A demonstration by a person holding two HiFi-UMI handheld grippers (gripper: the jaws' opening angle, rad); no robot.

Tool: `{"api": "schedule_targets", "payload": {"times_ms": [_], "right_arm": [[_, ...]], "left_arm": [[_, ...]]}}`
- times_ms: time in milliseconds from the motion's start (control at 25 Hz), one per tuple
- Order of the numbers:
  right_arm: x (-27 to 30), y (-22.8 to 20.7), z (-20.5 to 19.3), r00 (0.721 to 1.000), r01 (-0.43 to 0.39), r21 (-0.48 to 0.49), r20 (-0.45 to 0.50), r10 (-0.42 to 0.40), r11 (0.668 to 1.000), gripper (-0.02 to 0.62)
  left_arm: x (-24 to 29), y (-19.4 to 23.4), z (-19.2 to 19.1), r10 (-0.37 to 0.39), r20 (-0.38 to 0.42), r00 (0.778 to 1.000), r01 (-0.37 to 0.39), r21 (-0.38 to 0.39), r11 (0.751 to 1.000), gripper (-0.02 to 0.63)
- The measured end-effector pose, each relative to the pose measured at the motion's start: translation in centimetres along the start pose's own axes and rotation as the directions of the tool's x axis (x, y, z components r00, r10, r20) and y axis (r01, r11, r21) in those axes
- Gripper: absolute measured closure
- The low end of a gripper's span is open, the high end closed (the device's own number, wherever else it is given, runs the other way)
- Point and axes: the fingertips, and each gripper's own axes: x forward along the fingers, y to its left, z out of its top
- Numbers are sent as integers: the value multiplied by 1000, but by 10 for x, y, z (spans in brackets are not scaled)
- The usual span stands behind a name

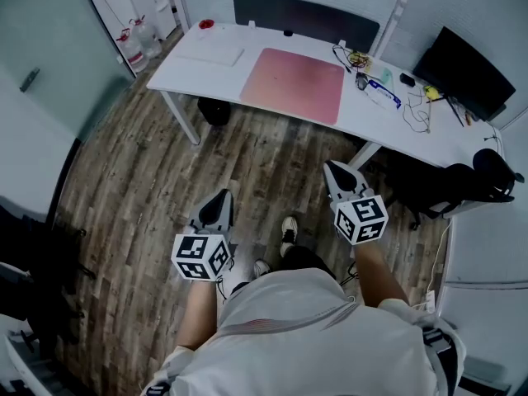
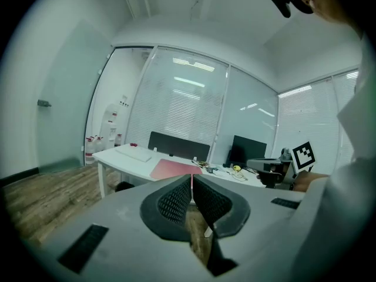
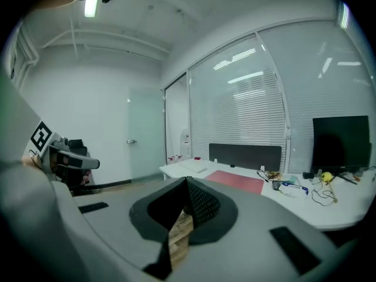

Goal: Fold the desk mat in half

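Two grippers are in your hands, and both are clenched on nothing. The left gripper has its ribbed black pads pressed together at the tips with only floor beyond them, and the right gripper is closed just as tightly and is just as empty. Ahead of you lies a stretch of grey-brown wood-plank floor, with a black office chair off to your right and a dark bin tucked under the desk's near side. The long white desk stands well apart from both tools. The pink rectangular desk mat lies flat on it near the middle, its near edge close to the desk's front edge. By the look of it the mat is thin, light and limp. Expect it to sag between your grips and perhaps skate on the smooth top, so you will need to open both jaws and pinch the two near corners, where a pad can slip underneath. A flat white keyboard-like slab lies near the mat's left side, and a tangle of cables and small clutter crowds just beside its right edge and could snag. Farther back stand a dark partition panel and a black monitor.
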Motion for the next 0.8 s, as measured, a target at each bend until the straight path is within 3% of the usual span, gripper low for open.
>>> {"api": "schedule_targets", "payload": {"times_ms": [360, 800], "right_arm": [[83, -29, 8, 999, -32, 19, -4, 32, 999, 543], [184, -148, 36, 1000, 20, 64, 3, -20, 998, 543]], "left_arm": [[64, 44, 19, 35, -24, 999, -35, -8, 999, 586], [218, 59, 76, -10, -30, 1000, 12, 42, 999, 586]]}}
